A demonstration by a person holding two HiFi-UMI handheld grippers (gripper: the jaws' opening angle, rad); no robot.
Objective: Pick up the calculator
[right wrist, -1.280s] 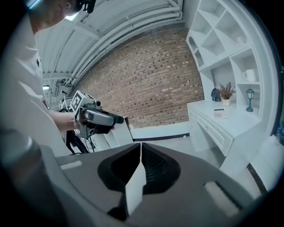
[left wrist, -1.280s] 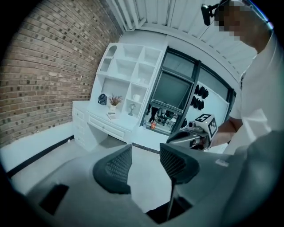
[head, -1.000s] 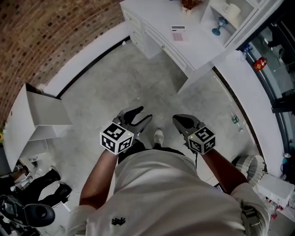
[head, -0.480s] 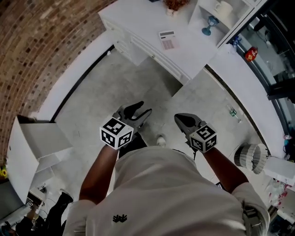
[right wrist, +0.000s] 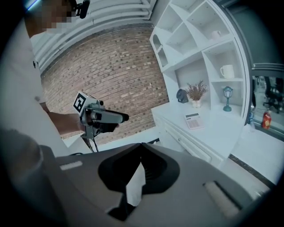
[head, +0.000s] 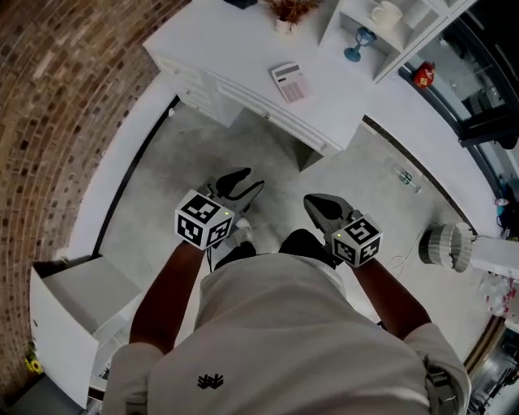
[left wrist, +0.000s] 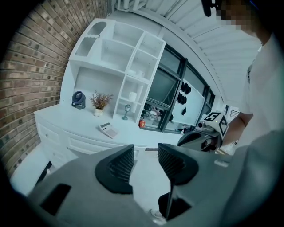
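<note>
White bench (head: 219,44) against the brick wall (head: 57,105) carries the calculator (head: 289,82), lying flat between its front edge and a potted dried plant (head: 284,11) at the back. Well apart from it, over the concrete floor (head: 203,154), the left hand-held gripper (head: 250,183) has its jaws apart, just closed a little, with nothing between them; the right hand-held gripper (head: 311,203) has its jaws together, empty
</note>
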